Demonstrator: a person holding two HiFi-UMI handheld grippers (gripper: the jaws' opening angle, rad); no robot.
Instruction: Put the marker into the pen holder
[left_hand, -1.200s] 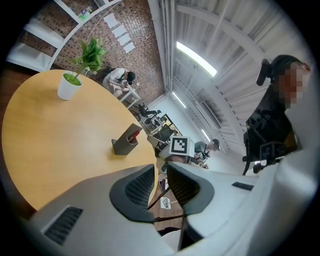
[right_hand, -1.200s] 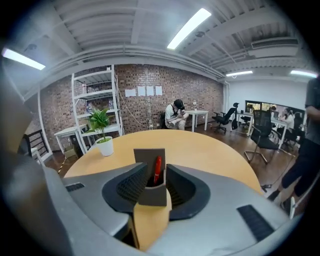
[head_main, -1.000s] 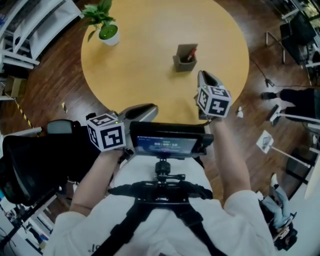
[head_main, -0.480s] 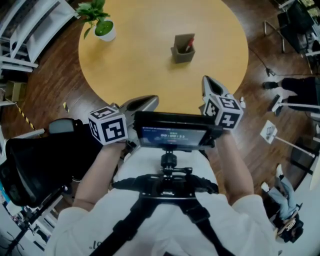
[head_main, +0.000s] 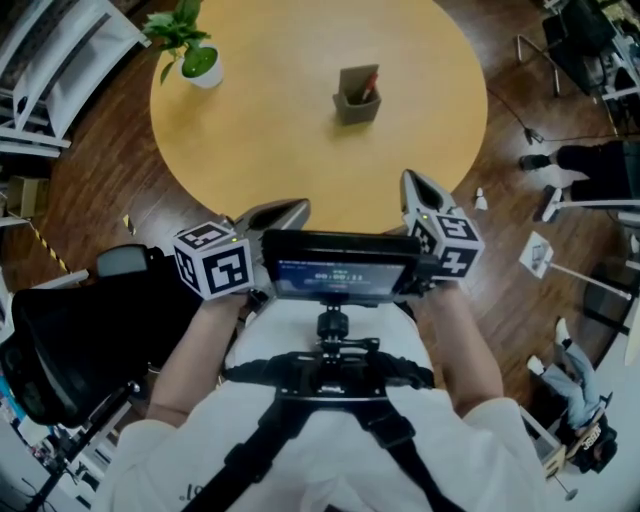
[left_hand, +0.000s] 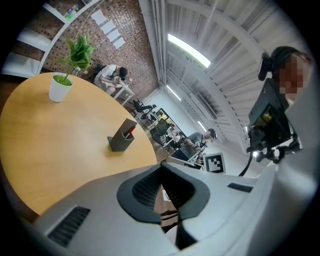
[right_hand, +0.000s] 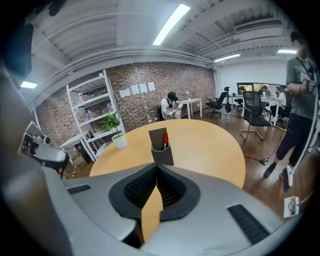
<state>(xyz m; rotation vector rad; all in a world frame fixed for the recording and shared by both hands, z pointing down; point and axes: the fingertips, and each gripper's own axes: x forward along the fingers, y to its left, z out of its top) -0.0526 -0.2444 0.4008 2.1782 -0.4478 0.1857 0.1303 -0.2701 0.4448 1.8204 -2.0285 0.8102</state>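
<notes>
The red marker (head_main: 369, 83) stands inside the grey pen holder (head_main: 353, 103), far out on the round wooden table (head_main: 270, 130) and right of the potted plant (head_main: 196, 60). Both grippers sit by the table's near edge, well apart from the holder. The left gripper (left_hand: 161, 169) has its jaws closed together on nothing, and the right gripper (right_hand: 156, 167) is likewise closed and empty.
</notes>
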